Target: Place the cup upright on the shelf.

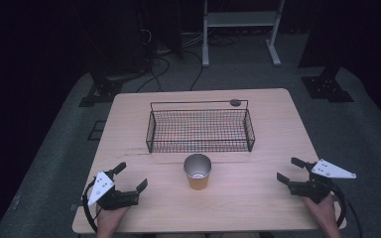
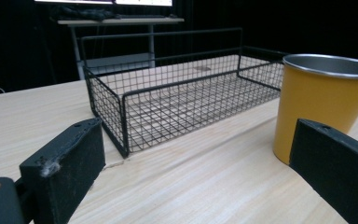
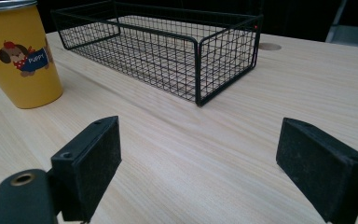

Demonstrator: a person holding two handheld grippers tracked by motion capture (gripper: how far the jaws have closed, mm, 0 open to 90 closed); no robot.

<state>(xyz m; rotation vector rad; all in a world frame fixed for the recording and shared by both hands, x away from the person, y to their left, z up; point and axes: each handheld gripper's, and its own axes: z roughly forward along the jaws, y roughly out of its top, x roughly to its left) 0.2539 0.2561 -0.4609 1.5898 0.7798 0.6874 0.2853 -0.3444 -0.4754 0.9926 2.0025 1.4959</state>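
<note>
A yellow metal cup (image 1: 197, 171) stands upright on the wooden table (image 1: 268, 124), just in front of an empty black wire basket (image 1: 200, 130). My left gripper (image 1: 131, 177) rests open near the table's front left, left of the cup. My right gripper (image 1: 289, 170) rests open at the front right. In the left gripper view the cup (image 2: 319, 105) stands just beyond the right jaw, with the basket (image 2: 177, 93) farther off. In the right gripper view the cup (image 3: 21, 53) bears a cartoon puppy picture and stands at the far left, beside the basket (image 3: 168, 44).
A small dark round hole (image 1: 235, 102) sits in the table behind the basket. Beyond the table are a white metal frame (image 1: 240, 20), cables on the floor (image 1: 178, 64) and dark stand bases (image 1: 330, 87).
</note>
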